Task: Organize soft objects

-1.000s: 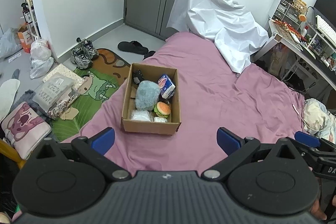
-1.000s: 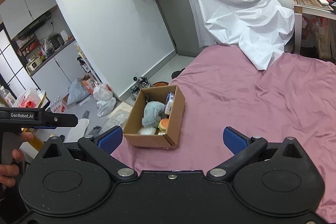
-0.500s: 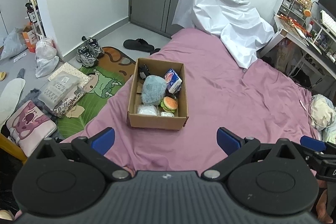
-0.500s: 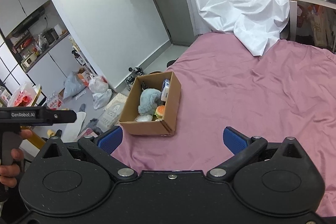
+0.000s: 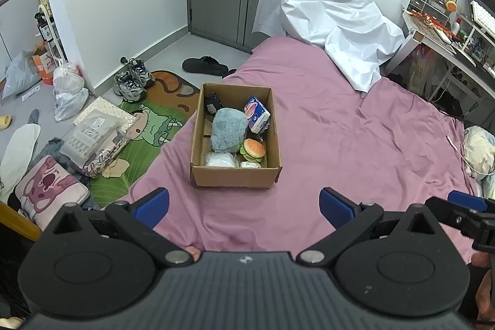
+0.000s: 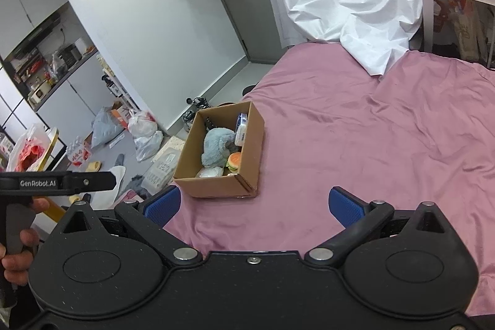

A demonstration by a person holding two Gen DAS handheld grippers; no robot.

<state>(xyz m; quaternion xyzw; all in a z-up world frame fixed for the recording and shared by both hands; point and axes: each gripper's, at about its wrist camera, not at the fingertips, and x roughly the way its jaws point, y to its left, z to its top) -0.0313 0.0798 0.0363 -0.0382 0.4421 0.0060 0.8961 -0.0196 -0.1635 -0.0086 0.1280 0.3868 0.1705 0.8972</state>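
Left gripper (image 5: 244, 207) and right gripper (image 6: 253, 205): fingers spread wide, empty (touching nothing), above the bed (image 5: 355, 144), near the cardboard box (image 5: 235, 177).

1. A grey-blue plush toy (image 5: 228, 129) lies in the middle of an open cardboard box (image 5: 235, 179) on the pink bed (image 5: 355, 144).
2. A burger toy (image 5: 254, 149) sits just beside it.
3. A white soft bundle (image 5: 220, 159) fills the box's near corner.
4. A tissue pack (image 5: 256, 114) leans against the box's wall.
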